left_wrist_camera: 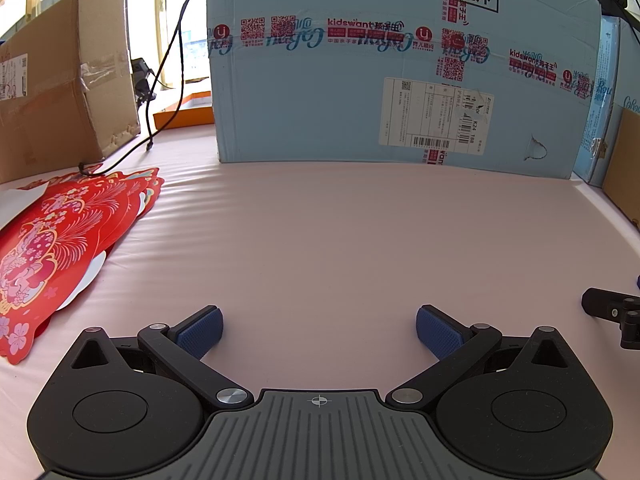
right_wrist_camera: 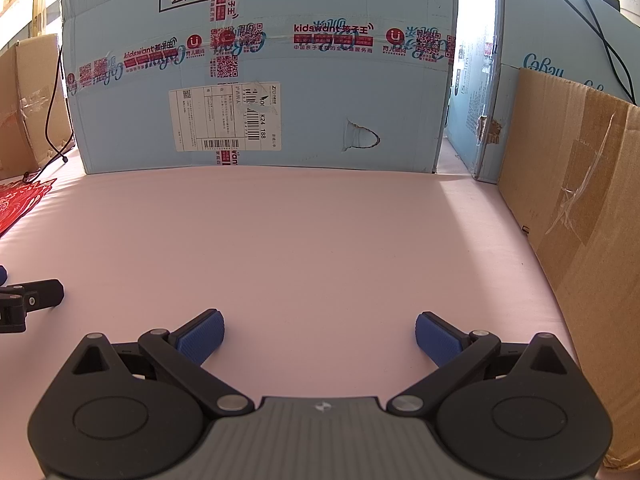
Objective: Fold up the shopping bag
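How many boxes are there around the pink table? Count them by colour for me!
Blue boxes: 2, the big middle one and another on the right
Brown boxes: 2, one on the left and one on the right
Total: 4 boxes

The shopping bag point(left_wrist_camera: 60, 240) lies flat on the pink desk point(left_wrist_camera: 320, 240), at its left side. It is red, printed with pink flowers, gold fan patterns and white patches. Several layered scalloped edges show along its far side.
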`<state>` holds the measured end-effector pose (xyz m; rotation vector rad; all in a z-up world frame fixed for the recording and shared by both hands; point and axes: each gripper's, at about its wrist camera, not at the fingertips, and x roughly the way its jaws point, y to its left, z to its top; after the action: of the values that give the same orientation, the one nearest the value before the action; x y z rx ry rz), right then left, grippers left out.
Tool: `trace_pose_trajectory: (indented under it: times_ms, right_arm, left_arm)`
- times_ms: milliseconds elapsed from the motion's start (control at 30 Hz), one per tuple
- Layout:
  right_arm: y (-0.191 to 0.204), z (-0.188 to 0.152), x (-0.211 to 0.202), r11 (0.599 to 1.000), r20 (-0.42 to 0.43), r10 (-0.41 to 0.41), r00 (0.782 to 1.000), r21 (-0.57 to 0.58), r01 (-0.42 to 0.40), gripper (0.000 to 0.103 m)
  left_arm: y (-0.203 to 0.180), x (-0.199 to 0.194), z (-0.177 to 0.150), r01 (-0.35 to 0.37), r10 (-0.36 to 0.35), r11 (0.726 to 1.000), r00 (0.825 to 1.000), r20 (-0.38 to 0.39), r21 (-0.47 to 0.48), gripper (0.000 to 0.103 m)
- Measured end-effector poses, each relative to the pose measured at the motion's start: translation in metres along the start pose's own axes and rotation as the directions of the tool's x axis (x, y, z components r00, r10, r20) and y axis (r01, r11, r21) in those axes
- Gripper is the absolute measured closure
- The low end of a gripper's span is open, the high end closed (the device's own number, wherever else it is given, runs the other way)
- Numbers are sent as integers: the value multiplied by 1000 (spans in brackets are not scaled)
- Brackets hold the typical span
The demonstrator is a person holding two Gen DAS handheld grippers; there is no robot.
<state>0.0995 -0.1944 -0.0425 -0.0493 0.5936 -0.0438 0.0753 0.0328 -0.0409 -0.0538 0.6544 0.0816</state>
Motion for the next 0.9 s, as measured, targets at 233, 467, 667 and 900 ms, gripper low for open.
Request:
trace_pose_trajectory:
  times_ms: [233, 467, 667, 900]
  right_arm:
    - [0, 1, 0, 1000, 0, 0, 1000, 0, 0, 0]
    - [0, 1, -1, 1000, 0, -1, 1000, 0, 1, 0]
    - [0, 2, -1, 1000, 0, 0, 1000, 0, 0, 0]
    - [0, 2, -1, 1000, 0, -1, 1000, 0, 1, 0]
  left_arm:
    - [0, 0, 0, 0, 0, 1000, 1000, 0, 0, 0]
    - [0, 0, 0, 0, 0, 1000, 1000, 0, 0, 0]
    - [0, 0, 0, 0, 0, 1000, 1000, 0, 0, 0]
    - [0, 0, 0, 0, 0, 1000, 1000, 0, 0, 0]
